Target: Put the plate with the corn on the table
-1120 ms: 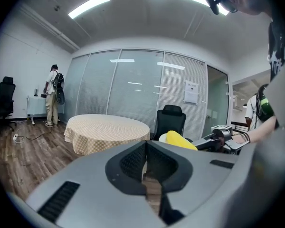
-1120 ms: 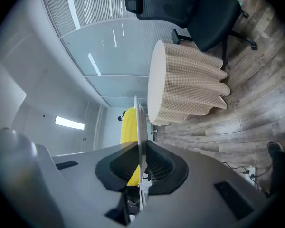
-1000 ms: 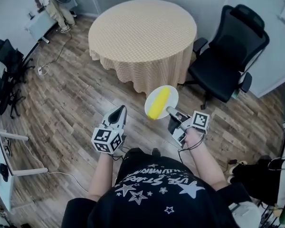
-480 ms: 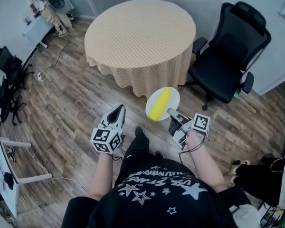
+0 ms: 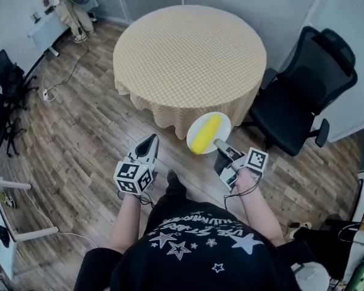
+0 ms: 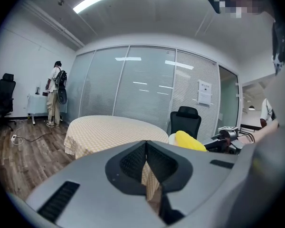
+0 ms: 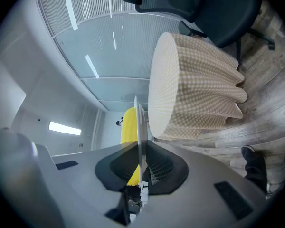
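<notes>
The right gripper (image 5: 219, 144) is clamping the rim of the plate (image 5: 222, 121) carrying the corn (image 5: 204, 133) at frame centre, just below the table (image 5: 188, 53). The left gripper (image 5: 149, 142) is pressing its jaws together on nothing.

I'm seeing the plate (image 7: 139, 122) only edge-on in the right gripper view, so it's hiding most of the corn (image 7: 128, 123), and the picture's top edge is cutting off the office chair (image 7: 218, 6). The tablecloth (image 5: 168, 105) is covering whatever is holding the table (image 5: 188, 47) up. In the left gripper view the left gripper (image 6: 146, 146) is blocking the floor below with its own body, and the person (image 6: 53, 95) standing far off is showing too small for detail.
</notes>
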`<state>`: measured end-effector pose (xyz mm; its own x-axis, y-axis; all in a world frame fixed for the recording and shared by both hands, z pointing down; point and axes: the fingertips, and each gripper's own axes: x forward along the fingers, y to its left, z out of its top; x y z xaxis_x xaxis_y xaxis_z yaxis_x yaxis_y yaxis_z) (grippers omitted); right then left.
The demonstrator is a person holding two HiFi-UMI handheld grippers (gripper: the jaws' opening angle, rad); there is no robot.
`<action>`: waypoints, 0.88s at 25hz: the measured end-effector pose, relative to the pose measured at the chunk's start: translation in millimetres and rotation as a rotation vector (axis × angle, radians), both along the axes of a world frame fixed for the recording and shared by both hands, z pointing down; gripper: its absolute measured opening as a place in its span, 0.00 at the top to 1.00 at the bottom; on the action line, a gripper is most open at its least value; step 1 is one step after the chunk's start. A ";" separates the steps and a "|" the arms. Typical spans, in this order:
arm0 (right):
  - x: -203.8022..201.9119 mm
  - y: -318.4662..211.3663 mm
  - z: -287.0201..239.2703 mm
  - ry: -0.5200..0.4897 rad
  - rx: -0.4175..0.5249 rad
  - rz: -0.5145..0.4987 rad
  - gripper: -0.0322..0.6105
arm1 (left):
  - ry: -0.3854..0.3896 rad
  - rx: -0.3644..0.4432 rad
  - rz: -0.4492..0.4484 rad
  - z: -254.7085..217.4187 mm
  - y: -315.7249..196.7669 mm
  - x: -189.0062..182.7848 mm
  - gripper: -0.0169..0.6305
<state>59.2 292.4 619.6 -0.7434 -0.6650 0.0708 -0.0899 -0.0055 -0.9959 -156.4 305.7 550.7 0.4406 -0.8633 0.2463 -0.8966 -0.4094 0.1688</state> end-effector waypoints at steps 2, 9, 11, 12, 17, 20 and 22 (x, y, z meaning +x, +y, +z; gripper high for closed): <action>-20.0 -25.6 -6.5 -0.008 0.006 -0.006 0.87 | 0.002 0.001 -0.003 -4.3 -26.8 -17.9 0.96; -78.9 -103.0 -16.9 -0.011 0.006 -0.002 0.87 | -0.011 0.019 0.051 -15.9 -105.0 -56.1 0.96; -90.8 -119.6 -12.9 -0.004 -0.005 0.005 0.87 | -0.003 0.010 0.056 -11.5 -122.5 -69.1 0.96; -95.7 -126.9 -10.8 0.001 -0.010 0.009 0.87 | 0.002 0.004 0.057 -8.6 -129.9 -75.5 0.96; -111.4 -160.3 -3.4 0.011 -0.028 0.050 0.87 | 0.009 -0.026 0.069 5.5 -158.9 -103.3 0.96; -119.2 -176.0 -3.9 0.001 -0.024 0.077 0.87 | 0.005 -0.026 0.081 6.8 -173.4 -116.3 0.96; -123.8 -184.1 -4.7 -0.003 -0.028 0.087 0.87 | 0.000 -0.025 0.083 6.3 -182.4 -122.7 0.96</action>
